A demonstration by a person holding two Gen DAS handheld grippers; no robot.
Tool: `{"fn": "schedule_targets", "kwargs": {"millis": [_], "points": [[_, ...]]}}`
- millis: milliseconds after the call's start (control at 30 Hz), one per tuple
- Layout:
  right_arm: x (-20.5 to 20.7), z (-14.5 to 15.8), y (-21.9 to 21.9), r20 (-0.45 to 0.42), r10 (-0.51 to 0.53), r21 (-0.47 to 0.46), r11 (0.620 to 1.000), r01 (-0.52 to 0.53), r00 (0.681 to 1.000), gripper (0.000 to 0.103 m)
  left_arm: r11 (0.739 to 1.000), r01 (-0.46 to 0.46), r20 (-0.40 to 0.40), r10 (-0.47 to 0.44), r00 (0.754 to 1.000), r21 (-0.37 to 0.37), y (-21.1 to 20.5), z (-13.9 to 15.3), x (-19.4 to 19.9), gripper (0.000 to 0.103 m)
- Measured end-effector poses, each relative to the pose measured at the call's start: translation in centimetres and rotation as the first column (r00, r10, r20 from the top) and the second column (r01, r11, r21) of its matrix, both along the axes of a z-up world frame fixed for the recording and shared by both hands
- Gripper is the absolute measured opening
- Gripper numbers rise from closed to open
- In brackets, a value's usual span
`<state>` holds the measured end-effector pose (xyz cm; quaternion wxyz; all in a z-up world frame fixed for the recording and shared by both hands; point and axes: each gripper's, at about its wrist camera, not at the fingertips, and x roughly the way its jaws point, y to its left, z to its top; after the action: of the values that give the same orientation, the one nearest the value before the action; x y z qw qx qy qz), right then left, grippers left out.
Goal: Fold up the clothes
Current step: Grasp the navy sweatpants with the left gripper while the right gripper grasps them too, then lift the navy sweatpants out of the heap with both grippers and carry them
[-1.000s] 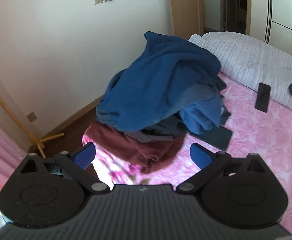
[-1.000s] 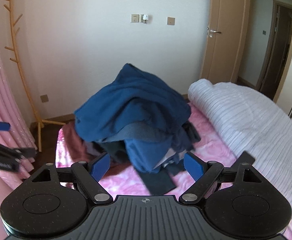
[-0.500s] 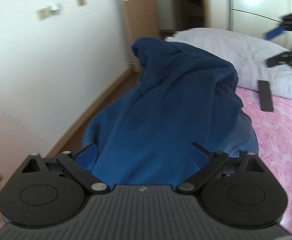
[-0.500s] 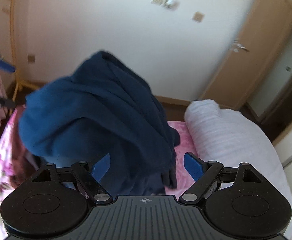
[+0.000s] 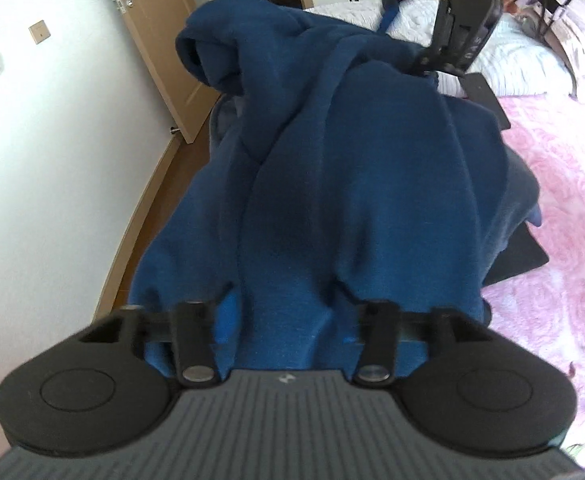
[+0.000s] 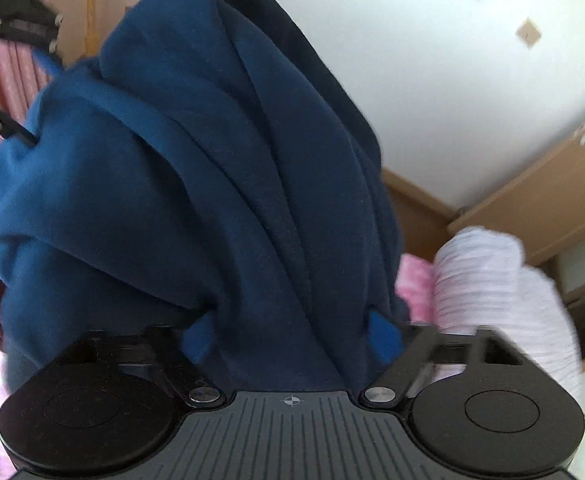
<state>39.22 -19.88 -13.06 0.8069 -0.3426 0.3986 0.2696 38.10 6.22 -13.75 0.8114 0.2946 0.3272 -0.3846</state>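
Note:
A big blue fleece garment [image 5: 352, 152] tops the clothes pile on the pink bed and fills both views [image 6: 196, 168]. My left gripper [image 5: 282, 312] is pushed into its near edge, jaws partly closed with blue fabric bunched between them. My right gripper [image 6: 292, 332] is pushed into the far side, blue pads on either side of a thick fold. The right gripper shows at the top of the left wrist view [image 5: 444, 12]; the left one shows at the upper left of the right wrist view [image 6: 16, 28].
Pink floral bedspread [image 5: 564, 208] lies to the right, with a white striped duvet [image 6: 504, 304] behind. A dark garment [image 5: 520, 256] sticks out under the pile. White wall and wooden door [image 5: 160, 28] stand to the left, pink curtain [image 6: 12, 68] beyond the pile.
Both grippers have moved from above the bed into the blue garment, one on each side. The left jaws have narrowed around the fabric; the right jaws have stayed wide.

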Motion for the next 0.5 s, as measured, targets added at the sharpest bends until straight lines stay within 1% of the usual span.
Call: {"fn": "schedule_targets", "kwargs": {"millis": [33,67,100,167,267,300,367,433,500], "points": [[-0.3,0.0,-0.1,-0.015,-0.005,0.006,1.0,0.005,1.0,0.031,1.0,-0.007,-0.002,0.007,1.0,-0.007,0.1,0.2,-0.2,0.016],[-1.3,0.2,-0.2,0.008,-0.012,-0.008,1.0,0.012,1.0,0.021,1.0,-0.013,0.001,0.013,1.0,-0.012,0.4,0.5,-0.6,0.012],[-2.3,0.4,-0.4,0.029,-0.02,-0.019,1.0,0.02,0.999,0.018,1.0,-0.019,0.004,0.019,1.0,-0.016,0.6,0.8,-1.0,0.01],[-4.5,1.4,-1.6,0.048,-0.064,0.008,0.998,0.063,0.997,0.016,0.999,-0.012,0.025,0.013,1.0,-0.03,0.8,1.8,-2.5,0.009],[-9.2,3.8,-3.2,0.118,-0.111,0.033,0.994,0.107,0.987,0.015,0.998,0.015,0.07,-0.011,0.997,-0.055,0.9,3.7,-5.6,0.008],[-11.6,4.7,-4.0,0.136,-0.127,0.045,0.991,0.122,0.982,0.014,0.998,0.025,0.085,-0.019,0.996,-0.063,1.0,4.4,-6.6,0.006],[-16.5,6.4,-5.5,0.173,-0.161,0.07,0.986,0.151,0.972,0.014,0.994,0.06,0.114,-0.05,0.992,-0.086,1.0,5.9,-9.5,0.006],[-21.4,8.1,-7.1,0.207,-0.196,0.095,0.979,0.179,0.959,0.014,0.989,0.107,0.137,-0.093,0.986,-0.099,0.6,7.4,-13.3,0.006],[-27.5,9.0,-8.9,0.226,-0.239,0.123,0.969,0.216,0.944,0.014,0.983,0.155,0.158,-0.137,0.978,-0.103,-0.1,8.7,-17.5,0.006]]}}
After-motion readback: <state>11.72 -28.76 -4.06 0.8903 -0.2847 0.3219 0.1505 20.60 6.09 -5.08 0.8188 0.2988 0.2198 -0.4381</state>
